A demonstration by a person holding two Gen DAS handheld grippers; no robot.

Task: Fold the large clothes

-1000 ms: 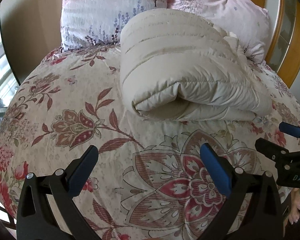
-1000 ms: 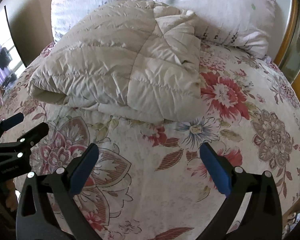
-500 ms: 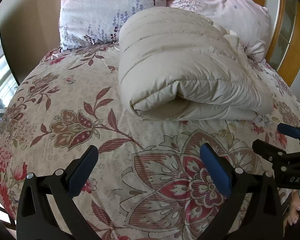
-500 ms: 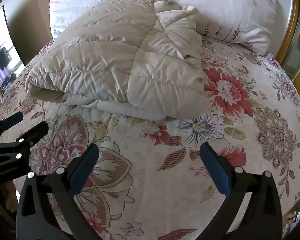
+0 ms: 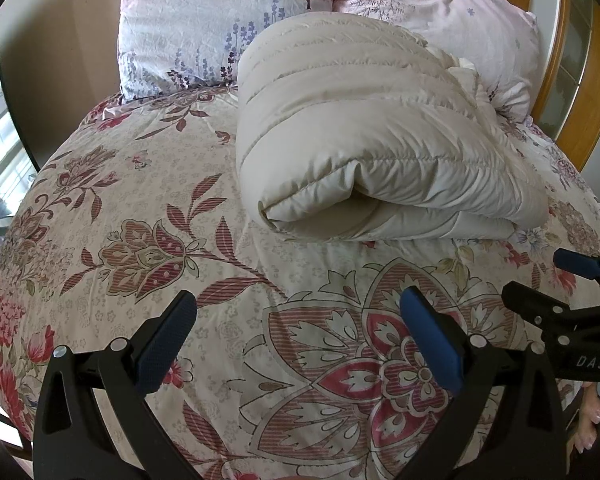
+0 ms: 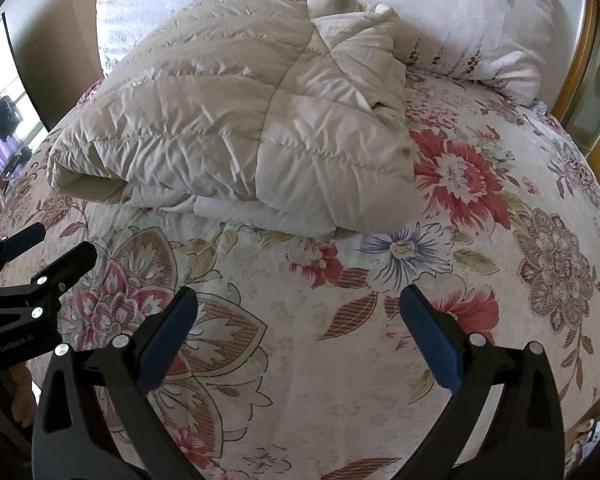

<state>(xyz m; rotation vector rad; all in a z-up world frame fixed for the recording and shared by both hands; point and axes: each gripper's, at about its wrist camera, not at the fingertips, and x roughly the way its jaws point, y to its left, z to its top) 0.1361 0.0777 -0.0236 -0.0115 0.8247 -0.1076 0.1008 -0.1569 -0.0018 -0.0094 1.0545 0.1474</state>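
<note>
I see puffy quilted down coat [image 5: 364, 152] folded on bed [image 5: 148, 200] | soft, light, slippery; take near hem edge | left gripper [image 5: 300, 340], right gripper [image 6: 300, 336]: jaws released, empty

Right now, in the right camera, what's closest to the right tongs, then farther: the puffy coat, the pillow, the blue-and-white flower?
From the right tongs:
1. Blue-and-white flower, on the bedspread just ahead.
2. Puffy coat, folded, mid-bed, ahead-left.
3. Pillow, at the headboard.
</note>
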